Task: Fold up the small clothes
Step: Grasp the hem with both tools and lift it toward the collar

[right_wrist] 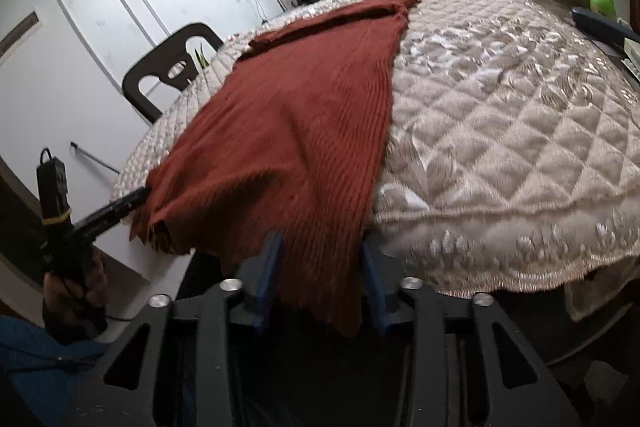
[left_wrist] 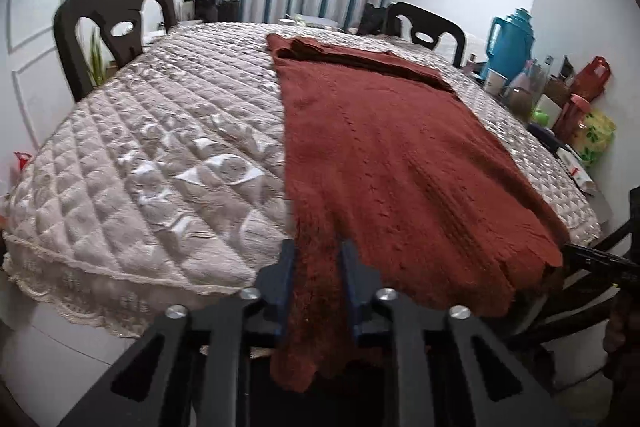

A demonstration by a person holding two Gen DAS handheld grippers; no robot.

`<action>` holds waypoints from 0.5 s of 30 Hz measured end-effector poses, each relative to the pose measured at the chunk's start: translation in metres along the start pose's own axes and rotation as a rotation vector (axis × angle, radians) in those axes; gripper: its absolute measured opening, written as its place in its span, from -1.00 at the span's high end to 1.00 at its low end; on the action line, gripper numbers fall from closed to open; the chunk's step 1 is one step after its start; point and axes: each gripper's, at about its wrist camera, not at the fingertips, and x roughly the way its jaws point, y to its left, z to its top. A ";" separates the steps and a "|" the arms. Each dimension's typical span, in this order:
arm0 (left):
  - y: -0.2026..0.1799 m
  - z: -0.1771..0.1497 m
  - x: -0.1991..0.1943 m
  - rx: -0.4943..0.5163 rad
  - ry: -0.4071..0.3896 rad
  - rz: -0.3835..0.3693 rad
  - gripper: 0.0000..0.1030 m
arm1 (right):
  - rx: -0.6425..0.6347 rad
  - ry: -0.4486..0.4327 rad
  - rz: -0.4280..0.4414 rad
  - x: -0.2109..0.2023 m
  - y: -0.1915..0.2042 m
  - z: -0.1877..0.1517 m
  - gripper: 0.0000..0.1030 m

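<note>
Rust-red knitted garment (left_wrist: pixel 384 155), laid lengthwise on the quilted surface (left_wrist: pixel 160 155), near hem hanging over the edge. Left gripper (left_wrist: pixel 316 267): blue pads clamped on the hem's left corner. Right gripper (right_wrist: pixel 322 259): closed on the hem's right corner (fabric bunched between pads). Dark chairs (left_wrist: pixel 116 27) stand beyond.

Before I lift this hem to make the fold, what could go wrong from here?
1. The right tool looks only loosely closed on the rust knit garment; its corner could slip out on the lift.
2. The hem already hangs over the near edge of the quilted table cover, so an uneven pull may drag the whole piece off.
3. The left tool pinches a bunched strip, which could leave the fold skewed.
</note>
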 end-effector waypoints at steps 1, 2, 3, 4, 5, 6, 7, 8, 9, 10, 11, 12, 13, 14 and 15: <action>-0.001 0.001 0.001 0.001 -0.002 -0.006 0.72 | 0.001 0.006 -0.006 0.002 -0.001 0.000 0.60; -0.002 0.002 0.002 0.003 0.003 -0.023 0.80 | 0.005 0.009 -0.008 0.004 -0.001 -0.001 0.83; -0.003 0.003 0.002 0.000 0.011 -0.049 0.80 | 0.014 0.013 -0.006 0.007 -0.002 -0.001 0.89; -0.002 0.004 0.002 -0.005 0.014 -0.074 0.81 | 0.020 0.014 0.001 0.008 -0.003 -0.001 0.89; -0.002 0.006 0.000 -0.005 0.009 -0.099 0.82 | 0.021 0.010 0.018 0.007 -0.002 -0.001 0.89; -0.001 0.007 -0.004 -0.007 -0.004 -0.128 0.82 | 0.020 0.003 0.041 0.005 -0.001 -0.001 0.90; 0.002 0.010 -0.011 -0.017 -0.025 -0.156 0.82 | 0.020 -0.014 0.065 0.000 -0.001 -0.001 0.90; 0.006 0.013 -0.018 -0.028 -0.049 -0.174 0.82 | 0.024 -0.046 0.093 -0.008 -0.002 0.001 0.90; 0.011 0.017 -0.025 -0.038 -0.072 -0.178 0.82 | 0.034 -0.074 0.111 -0.016 -0.005 0.002 0.90; 0.016 0.020 -0.030 -0.051 -0.093 -0.180 0.83 | 0.048 -0.105 0.122 -0.025 -0.010 0.004 0.90; 0.022 0.023 -0.035 -0.070 -0.109 -0.183 0.83 | 0.067 -0.139 0.125 -0.034 -0.017 0.006 0.90; 0.027 0.025 -0.038 -0.088 -0.118 -0.190 0.83 | 0.087 -0.163 0.125 -0.041 -0.024 0.008 0.90; 0.031 0.026 -0.039 -0.099 -0.122 -0.196 0.83 | 0.104 -0.177 0.129 -0.045 -0.031 0.009 0.90; 0.034 0.027 -0.038 -0.109 -0.120 -0.198 0.83 | 0.129 -0.185 0.137 -0.048 -0.038 0.009 0.90; 0.036 0.026 -0.035 -0.119 -0.114 -0.200 0.83 | 0.142 -0.185 0.142 -0.048 -0.042 0.008 0.90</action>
